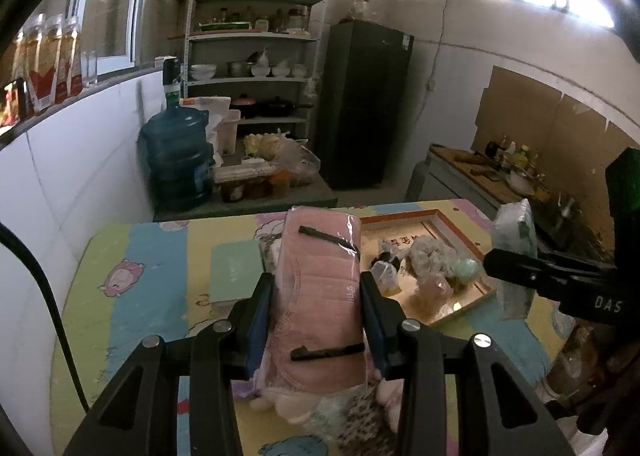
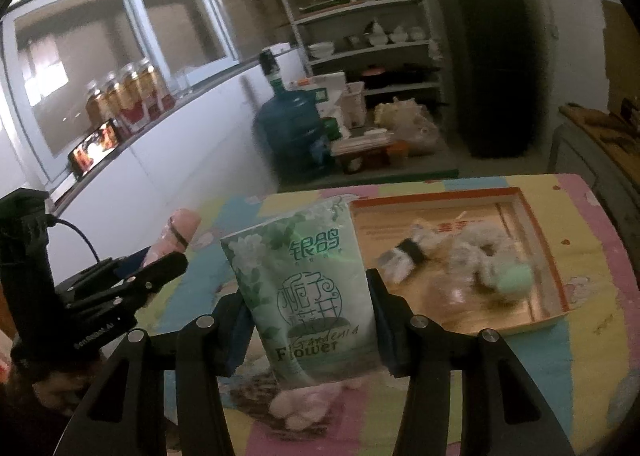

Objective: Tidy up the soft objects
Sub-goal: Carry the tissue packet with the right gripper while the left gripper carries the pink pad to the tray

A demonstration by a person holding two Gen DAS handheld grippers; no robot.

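Left gripper (image 1: 316, 320) pinches a pink wrapped pack (image 1: 320, 276); right gripper (image 2: 308, 320) pinches a green tissue pack (image 2: 308, 288), both held above the table. At two o'clock, the tray (image 2: 540, 223) already holds several soft items; plush pieces (image 2: 308, 404) at six o'clock remain unsorted

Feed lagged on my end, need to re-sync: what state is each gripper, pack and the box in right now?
left gripper: shut on pink pack, held off the table
right gripper: shut on green tissue pack, upright
shallow box: open, plush items inside
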